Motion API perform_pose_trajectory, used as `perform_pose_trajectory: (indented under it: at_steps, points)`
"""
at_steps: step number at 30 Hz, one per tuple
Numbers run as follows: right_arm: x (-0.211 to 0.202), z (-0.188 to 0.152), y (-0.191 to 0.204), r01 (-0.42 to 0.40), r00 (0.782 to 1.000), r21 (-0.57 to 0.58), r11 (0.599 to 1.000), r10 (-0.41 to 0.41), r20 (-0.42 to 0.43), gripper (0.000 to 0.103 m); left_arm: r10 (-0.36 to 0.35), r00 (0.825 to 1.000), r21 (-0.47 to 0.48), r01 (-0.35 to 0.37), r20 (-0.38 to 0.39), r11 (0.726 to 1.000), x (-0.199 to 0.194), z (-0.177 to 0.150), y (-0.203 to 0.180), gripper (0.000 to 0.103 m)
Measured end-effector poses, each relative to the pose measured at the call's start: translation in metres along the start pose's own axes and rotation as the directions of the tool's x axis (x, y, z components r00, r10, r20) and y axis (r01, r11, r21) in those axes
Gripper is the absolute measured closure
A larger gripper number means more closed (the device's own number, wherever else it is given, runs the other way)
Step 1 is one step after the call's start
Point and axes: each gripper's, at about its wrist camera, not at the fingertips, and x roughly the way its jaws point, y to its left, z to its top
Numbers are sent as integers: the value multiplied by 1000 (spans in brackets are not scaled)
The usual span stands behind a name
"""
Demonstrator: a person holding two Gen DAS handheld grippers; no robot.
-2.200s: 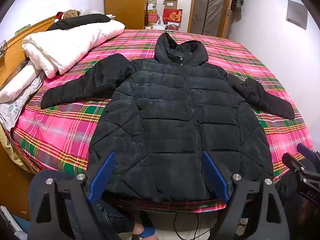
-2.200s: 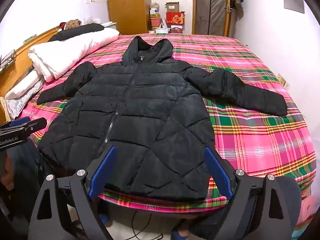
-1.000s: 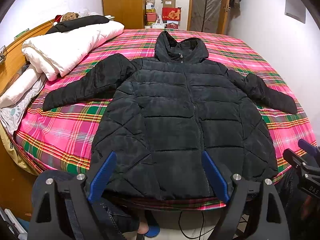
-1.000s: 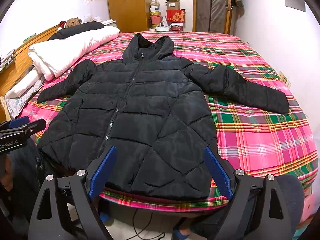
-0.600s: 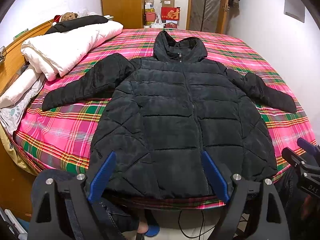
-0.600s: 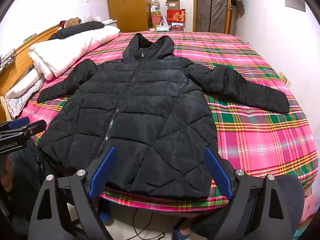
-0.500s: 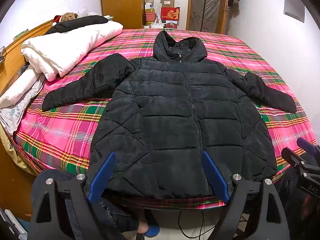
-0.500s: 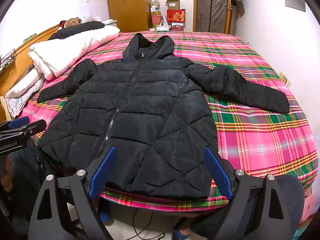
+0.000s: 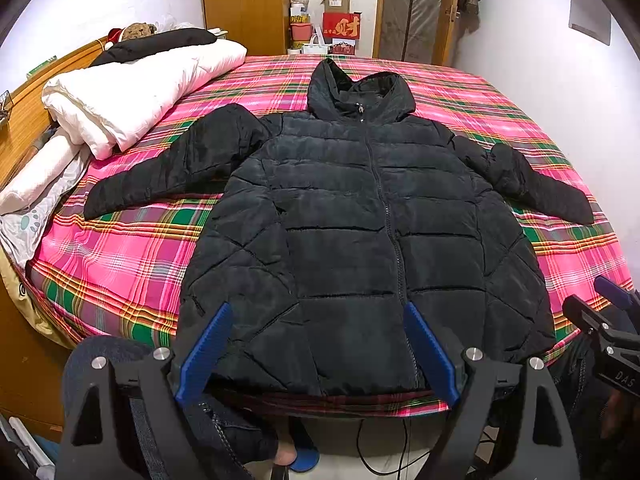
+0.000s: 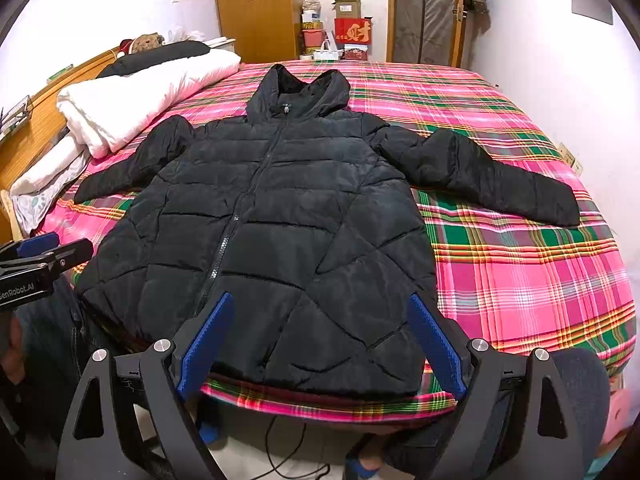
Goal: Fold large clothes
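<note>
Black puffer jacket [image 9: 372, 232] is lying flat, zipped, sleeves out, hem at the bed's [image 9: 120, 248] near edge, unchanged from earlier frames. Left gripper [image 9: 316, 350] and right gripper [image 10: 322, 346] are still hovering off that edge, fingers spread, gripping nothing.

You see a solid black quilted jacket [image 9: 360, 240] with stitched diamond and bar lines, lying on a bedspread [image 9: 120, 256] checked in bright pink with green, yellow and white stripes. Your left gripper [image 9: 318, 350] and right gripper [image 10: 322, 340] are black with blue pads [image 10: 206, 336]. The folded duvet [image 9: 132, 92] is white, under a black pillow [image 9: 156, 44], beside an orange-brown wooden headboard [image 9: 24, 120].
</note>
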Motion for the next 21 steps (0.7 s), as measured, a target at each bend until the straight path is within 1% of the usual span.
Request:
perform_pose_trajectory:
  at_steps: [21]
  points:
    - [2,2,1,0,1000,0,1000,0,-3,14,3,1000,1,-3,-9,1000,5,-2,3,15]
